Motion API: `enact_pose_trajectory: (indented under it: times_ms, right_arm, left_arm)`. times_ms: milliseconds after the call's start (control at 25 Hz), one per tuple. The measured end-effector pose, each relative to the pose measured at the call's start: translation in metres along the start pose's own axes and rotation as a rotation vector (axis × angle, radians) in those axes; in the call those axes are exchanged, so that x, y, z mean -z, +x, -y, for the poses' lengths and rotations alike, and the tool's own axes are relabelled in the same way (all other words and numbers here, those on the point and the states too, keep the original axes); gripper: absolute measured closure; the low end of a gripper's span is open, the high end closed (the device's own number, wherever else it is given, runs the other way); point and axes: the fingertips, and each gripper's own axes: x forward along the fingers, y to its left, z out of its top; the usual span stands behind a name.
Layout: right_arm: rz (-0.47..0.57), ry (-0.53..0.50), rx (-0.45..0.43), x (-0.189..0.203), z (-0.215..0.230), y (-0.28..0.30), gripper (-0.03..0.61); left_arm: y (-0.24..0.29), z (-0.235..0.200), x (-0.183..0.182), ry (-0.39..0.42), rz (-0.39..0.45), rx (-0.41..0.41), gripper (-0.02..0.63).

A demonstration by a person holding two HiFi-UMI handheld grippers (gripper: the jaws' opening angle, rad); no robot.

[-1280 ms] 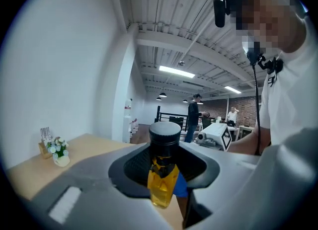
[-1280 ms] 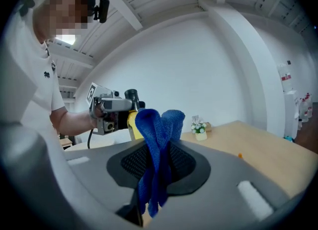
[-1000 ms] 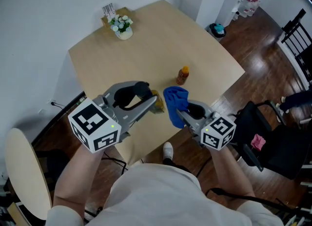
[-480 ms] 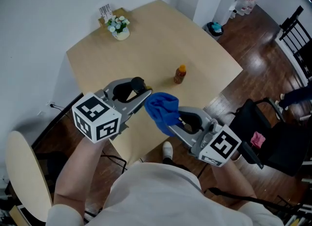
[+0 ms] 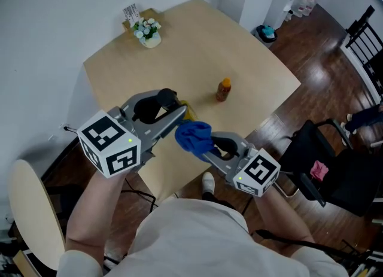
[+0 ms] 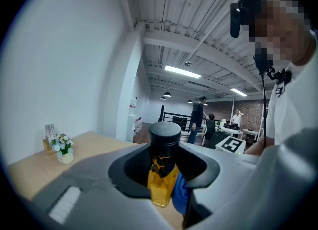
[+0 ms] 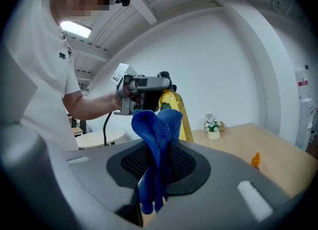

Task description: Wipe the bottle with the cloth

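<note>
My left gripper [image 5: 173, 119] is shut on a yellow bottle [image 6: 161, 177] with a black cap [image 6: 164, 132], held up above the near part of the table. In the head view only a bit of the yellow bottle [image 5: 188, 112] shows past the jaws. My right gripper [image 5: 206, 149] is shut on a bunched blue cloth [image 5: 192, 136], which touches the bottle's side. In the right gripper view the blue cloth [image 7: 157, 147] stands up from the jaws in front of the yellow bottle [image 7: 178, 112] and the left gripper [image 7: 144, 91].
A small orange bottle [image 5: 223, 90] stands on the light wooden table [image 5: 179, 54]. A flower pot [image 5: 149, 33] and a card holder [image 5: 133, 14] sit at the far corner. A black chair [image 5: 335, 168] is at the right, a round stool [image 5: 30, 210] at the left.
My right gripper has carried the blue cloth left and up until it meets the bottle in my left gripper. The left gripper has shifted slightly.
</note>
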Motion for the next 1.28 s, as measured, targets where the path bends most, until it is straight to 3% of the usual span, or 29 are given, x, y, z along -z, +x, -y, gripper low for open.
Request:
enact_pose_trajectory:
  times_ms: [280,520,840,1120,1280]
  right_arm:
    - [-0.093,0.050,0.017,0.049,0.015,0.000,0.488]
    - [-0.120,0.064,0.069,0.060,0.036,-0.014,0.488]
    - [-0.027,-0.003,0.159,0.000,0.072,-0.034,0.488]
    - [0.090,-0.121,0.065,-0.081,0.038,-0.018,0.488]
    - [0.086,-0.140,0.031,-0.083,0.027,-0.003,0.488]
  left_arm:
    - [-0.012,0.001,-0.020,0.029,0.029,-0.018,0.460]
    - [-0.023,0.001,-0.032,0.054,0.049,-0.029,0.460]
    - [-0.026,0.013,-0.019,0.095,-0.010,0.013,0.460]
    - [-0.015,0.043,0.005,0.092,-0.057,0.104,0.460]
    - [-0.012,0.052,0.012,0.088,-0.063,0.130,0.460]
